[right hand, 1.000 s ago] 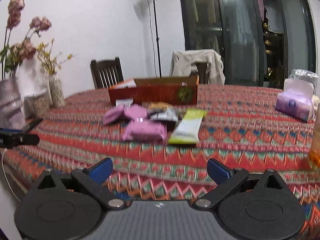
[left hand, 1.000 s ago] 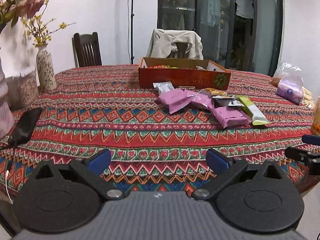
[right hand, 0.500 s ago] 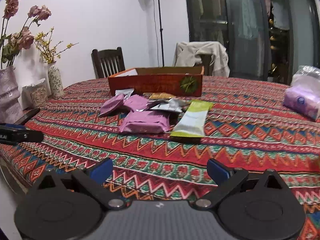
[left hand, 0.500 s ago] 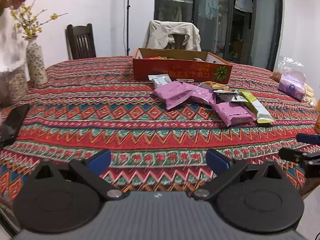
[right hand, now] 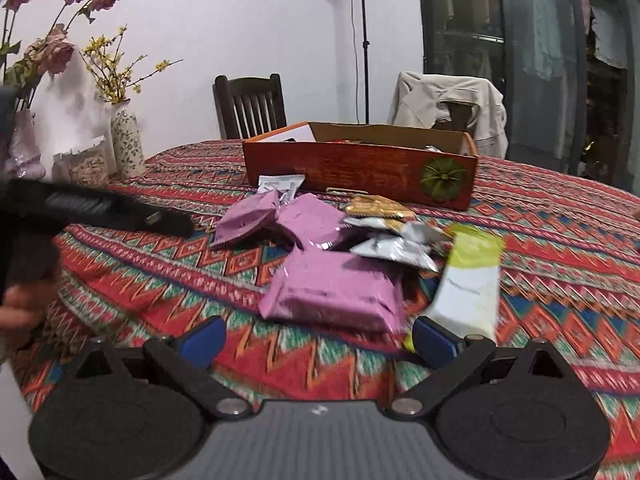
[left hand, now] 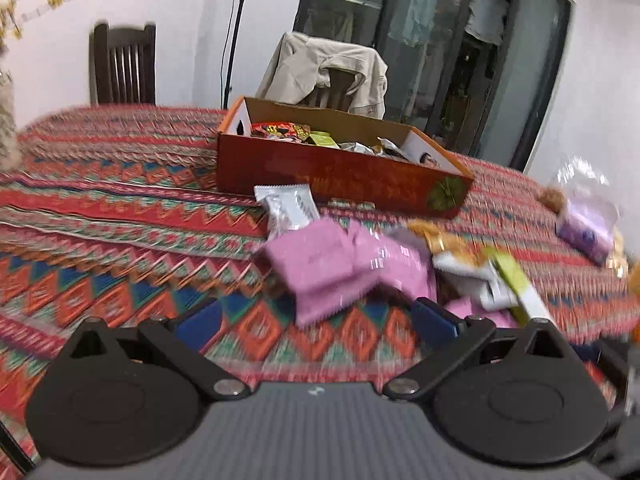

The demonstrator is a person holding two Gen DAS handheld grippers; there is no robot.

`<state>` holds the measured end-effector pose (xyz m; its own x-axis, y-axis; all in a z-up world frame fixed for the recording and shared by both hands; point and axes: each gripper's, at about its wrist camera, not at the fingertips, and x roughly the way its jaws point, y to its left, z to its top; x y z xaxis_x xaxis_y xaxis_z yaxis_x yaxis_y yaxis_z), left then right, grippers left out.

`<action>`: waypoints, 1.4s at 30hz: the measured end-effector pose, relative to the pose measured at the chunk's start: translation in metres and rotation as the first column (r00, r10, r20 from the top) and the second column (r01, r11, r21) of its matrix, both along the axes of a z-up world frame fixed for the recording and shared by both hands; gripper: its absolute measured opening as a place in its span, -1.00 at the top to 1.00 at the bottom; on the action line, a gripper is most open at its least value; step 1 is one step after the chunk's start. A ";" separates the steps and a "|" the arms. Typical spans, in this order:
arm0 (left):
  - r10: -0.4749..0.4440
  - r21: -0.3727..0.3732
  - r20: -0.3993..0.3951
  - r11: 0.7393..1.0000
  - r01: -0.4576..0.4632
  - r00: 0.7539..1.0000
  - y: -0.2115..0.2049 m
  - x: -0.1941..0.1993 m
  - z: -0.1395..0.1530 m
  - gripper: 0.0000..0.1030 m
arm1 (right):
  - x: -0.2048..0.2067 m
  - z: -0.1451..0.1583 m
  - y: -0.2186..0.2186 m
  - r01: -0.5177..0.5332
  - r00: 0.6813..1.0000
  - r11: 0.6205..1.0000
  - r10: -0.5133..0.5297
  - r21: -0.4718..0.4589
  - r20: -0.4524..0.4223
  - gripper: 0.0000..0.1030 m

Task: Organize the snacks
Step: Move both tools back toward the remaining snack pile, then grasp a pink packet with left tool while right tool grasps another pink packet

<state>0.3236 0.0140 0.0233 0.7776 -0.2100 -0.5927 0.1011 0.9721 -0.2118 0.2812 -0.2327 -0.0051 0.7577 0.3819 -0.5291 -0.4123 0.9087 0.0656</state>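
A pile of snack packets lies on the patterned tablecloth (right hand: 160, 272) in front of an orange cardboard box (right hand: 360, 172) that holds several snacks. In the right wrist view a pink packet (right hand: 332, 292) sits just ahead of my open right gripper (right hand: 320, 340), with a green-and-white bar (right hand: 468, 284) by its right finger. Silver packets (right hand: 392, 248) and a gold one (right hand: 376, 206) lie behind. My left gripper (left hand: 316, 318) is open just short of another pink packet (left hand: 320, 268); the box (left hand: 340, 168) and a white packet (left hand: 288, 204) stand beyond. The left gripper (right hand: 100, 208) also shows at the left in the right wrist view.
Vases with flowers (right hand: 124, 140) and a jar (right hand: 84, 162) stand at the table's left rim. A bag of purple items (left hand: 588, 220) lies at the right. Two chairs (right hand: 250, 104) stand behind the table, one draped with a beige jacket (right hand: 448, 108).
Both grippers have moved forward over the table toward the snack pile, which now looks much larger and closer. The jaws have stayed open.
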 end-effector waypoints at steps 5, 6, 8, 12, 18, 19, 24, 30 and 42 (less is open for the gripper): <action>0.012 -0.090 -0.077 0.996 -0.018 0.997 0.001 0.060 -0.009 -0.99 | 0.029 0.002 0.009 -0.008 1.000 1.000 0.008 -0.004 -0.024 -0.93; 0.013 -0.100 -0.086 0.995 -0.021 0.996 0.001 0.067 -0.012 -0.99 | 0.033 0.002 0.010 -0.003 1.000 1.000 0.003 -0.011 -0.023 -0.93; 0.026 -0.103 -0.108 0.994 -0.037 0.994 0.001 0.081 -0.018 -0.90 | 0.041 0.002 0.011 0.009 1.000 0.999 -0.009 -0.032 -0.022 -0.93; 0.045 -0.061 -0.098 0.997 -0.052 0.994 -0.002 0.087 -0.026 -0.58 | 0.056 -0.001 0.011 0.003 0.998 0.999 -0.005 -0.032 -0.056 -0.93; -0.016 -0.048 -0.067 0.999 0.013 0.998 -0.002 0.062 -0.018 -0.23 | 0.066 -0.005 0.015 0.002 0.995 1.000 -0.005 -0.025 -0.095 -0.91; -0.017 -0.031 -0.057 0.999 0.016 0.998 -0.002 0.053 -0.016 -0.23 | 0.063 -0.005 0.017 0.002 0.995 0.999 -0.006 -0.037 -0.098 -0.91; 0.001 0.045 -0.032 0.999 0.001 0.999 0.005 0.001 -0.015 -0.23 | 0.037 -0.001 0.019 -0.040 0.992 0.999 0.036 -0.034 -0.120 -0.91; 0.016 0.087 -0.044 0.996 -0.012 0.999 0.013 -0.048 -0.016 -0.23 | -0.007 0.010 0.021 -0.209 0.967 0.970 0.223 0.124 -0.119 -0.90; 0.030 0.163 -0.011 0.986 -0.028 0.999 0.007 -0.066 -0.020 -0.32 | 0.032 0.012 0.023 -0.107 0.992 0.994 0.108 0.017 -0.066 -0.90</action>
